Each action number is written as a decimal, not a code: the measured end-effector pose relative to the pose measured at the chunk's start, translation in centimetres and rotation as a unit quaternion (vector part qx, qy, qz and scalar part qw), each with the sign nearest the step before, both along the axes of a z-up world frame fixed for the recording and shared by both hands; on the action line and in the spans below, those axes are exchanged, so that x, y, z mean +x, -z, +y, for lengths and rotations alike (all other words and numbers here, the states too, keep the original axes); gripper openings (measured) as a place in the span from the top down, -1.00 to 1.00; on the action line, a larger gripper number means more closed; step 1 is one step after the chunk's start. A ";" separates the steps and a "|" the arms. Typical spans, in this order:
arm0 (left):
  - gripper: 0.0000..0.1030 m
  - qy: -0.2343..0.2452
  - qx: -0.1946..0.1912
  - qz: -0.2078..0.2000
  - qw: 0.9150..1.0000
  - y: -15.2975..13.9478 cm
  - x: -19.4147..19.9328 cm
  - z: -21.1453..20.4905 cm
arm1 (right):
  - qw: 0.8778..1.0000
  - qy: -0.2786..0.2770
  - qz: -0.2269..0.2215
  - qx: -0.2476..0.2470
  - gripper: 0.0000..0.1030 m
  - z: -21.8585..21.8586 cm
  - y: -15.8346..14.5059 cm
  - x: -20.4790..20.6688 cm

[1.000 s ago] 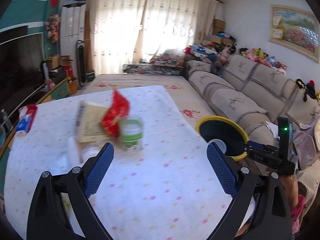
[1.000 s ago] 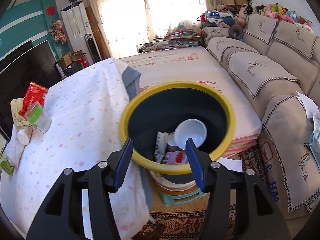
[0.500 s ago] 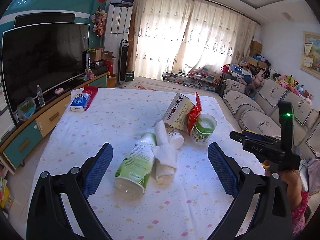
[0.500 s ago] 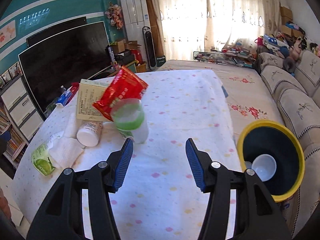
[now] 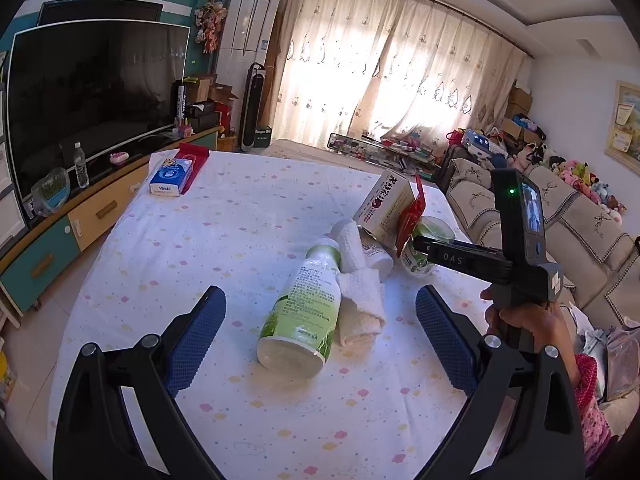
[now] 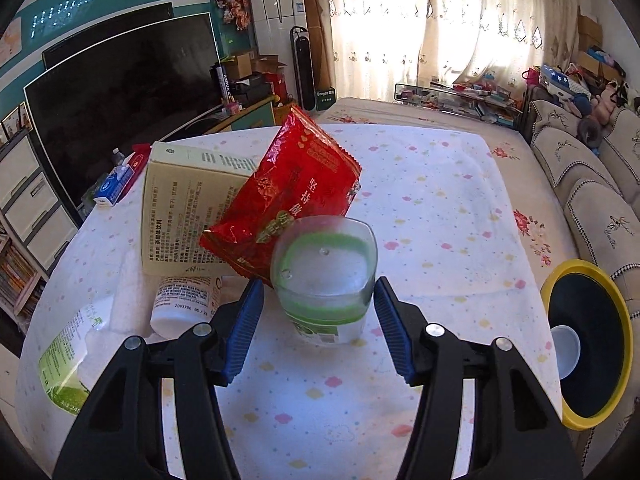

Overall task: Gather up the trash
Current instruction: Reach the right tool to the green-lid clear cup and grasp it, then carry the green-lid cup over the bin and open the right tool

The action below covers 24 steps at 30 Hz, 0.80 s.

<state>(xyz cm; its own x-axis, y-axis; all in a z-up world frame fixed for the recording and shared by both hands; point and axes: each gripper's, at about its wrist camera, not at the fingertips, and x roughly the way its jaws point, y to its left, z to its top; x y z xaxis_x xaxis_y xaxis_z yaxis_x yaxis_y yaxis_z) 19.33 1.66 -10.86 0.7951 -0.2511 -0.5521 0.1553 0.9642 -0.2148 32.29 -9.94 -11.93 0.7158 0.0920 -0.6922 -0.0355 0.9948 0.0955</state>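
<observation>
Right wrist view, clear cup [image 6: 326, 280] upright between spread right tongs [image 6: 319, 326]

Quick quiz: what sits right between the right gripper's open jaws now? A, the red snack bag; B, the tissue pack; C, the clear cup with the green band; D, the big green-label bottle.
C: in the right wrist view the clear cup with the green band stands upright between the right gripper's open jaws, not yet clamped.

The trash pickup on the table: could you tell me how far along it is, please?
Done: the yellow-rimmed bin already holds a white bowl. In hand: nothing yet; the right claw is open around the green-banded cup. Left: red wrapper, carton, small white bottle, and green bottle before the open left claw.
</observation>
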 end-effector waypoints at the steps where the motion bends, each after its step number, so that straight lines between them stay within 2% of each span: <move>1: -0.83 0.000 0.000 0.002 1.000 0.1 0.1 0.0 | 1.000 0.002 0.002 -0.001 -0.06 -0.1 0.1 0.1; 5: -0.83 0.002 -0.004 0.008 1.000 0.6 0.6 -0.2 | 1.000 0.009 0.006 -0.009 -0.06 -0.1 0.4 0.5; 6: -0.83 0.003 -0.004 0.009 1.000 0.7 0.7 -0.2 | 1.000 0.009 0.008 -0.012 0.05 -0.1 0.5 0.7; 11: -0.83 0.005 -0.002 0.010 1.000 1.0 0.6 -0.4 | 1.000 0.004 0.011 -0.008 0.06 -0.3 0.4 0.2; 24: -0.83 0.013 -0.001 0.012 1.000 1.7 0.7 -1.3 | 1.000 0.005 -0.020 0.015 0.06 -2.9 -1.8 -5.5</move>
